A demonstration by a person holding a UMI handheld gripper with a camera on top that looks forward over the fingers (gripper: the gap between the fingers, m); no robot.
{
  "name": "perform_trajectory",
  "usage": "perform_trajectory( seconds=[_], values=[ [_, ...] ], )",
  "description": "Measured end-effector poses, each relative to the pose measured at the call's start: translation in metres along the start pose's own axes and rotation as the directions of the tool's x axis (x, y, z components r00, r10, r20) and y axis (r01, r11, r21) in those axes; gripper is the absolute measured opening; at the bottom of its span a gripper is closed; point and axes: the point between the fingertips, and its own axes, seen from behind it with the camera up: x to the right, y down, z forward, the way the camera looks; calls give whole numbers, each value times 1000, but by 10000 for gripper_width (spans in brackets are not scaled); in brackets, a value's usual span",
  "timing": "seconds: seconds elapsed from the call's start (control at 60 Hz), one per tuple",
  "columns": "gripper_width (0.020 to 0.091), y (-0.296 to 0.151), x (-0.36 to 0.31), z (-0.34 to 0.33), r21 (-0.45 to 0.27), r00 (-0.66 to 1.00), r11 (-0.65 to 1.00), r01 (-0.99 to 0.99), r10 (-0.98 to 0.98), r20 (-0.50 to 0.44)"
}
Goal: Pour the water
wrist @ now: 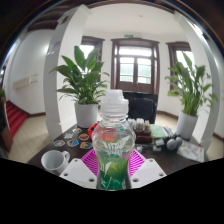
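Here, tongs [113,163] clamp upright bottle [114,140] above table [190,155].

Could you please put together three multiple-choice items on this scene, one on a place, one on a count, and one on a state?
1. Where is the water bottle?
A. Between the fingers
B. Lying beside the mug
C. On the floor by the door

2. How many potted plants stand behind the table?
A. None
B. Two
C. Five

3. What state is the bottle in?
A. Tipped over and uncapped
B. Upright with its white cap on
C. Crushed flat

Answers: 1 A, the magenta pads of the gripper flank the bottle on both sides. 2 B, one plant on one side of the door and another plant on the other. 3 B, the cap sits on top of the vertical bottle.
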Motion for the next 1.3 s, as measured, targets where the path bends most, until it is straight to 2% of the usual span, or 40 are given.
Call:
perform_trajectory(
  seconds=[0.133, 0.183, 0.217, 0.5, 0.567, 0.683, 0.767, 0.8, 0.833, 1.05, 1.3],
  values=[
    [326, 20, -9, 7, 8, 994, 994, -105, 105, 7],
    [337, 32, -13, 7, -4, 995, 995, -95, 95, 18],
    [328, 29, -14, 8, 32, 997, 997, -74, 74, 6],
    [343, 32, -16, 4, 59, 999, 998, -26, 29, -46],
    [436, 31, -14, 0, 64, 998, 997, -42, 45, -45],
    [555, 34, -15, -1, 50, 999, 998, -37, 38, -36],
    [785, 47, -16, -6, 5, 997, 999, -52, 52, -49],
    [845, 50, -14, -9, 0, 997, 998, -64, 64, -47],
    [869, 53, -16, -14, -3, 996, 997, -73, 73, -50],
    [860, 56, -3, -74, 0, 988, 993, -119, 118, -96],
    [859, 34, 36, -132, 26, 966, 991, -128, 130, -224]
  ],
)
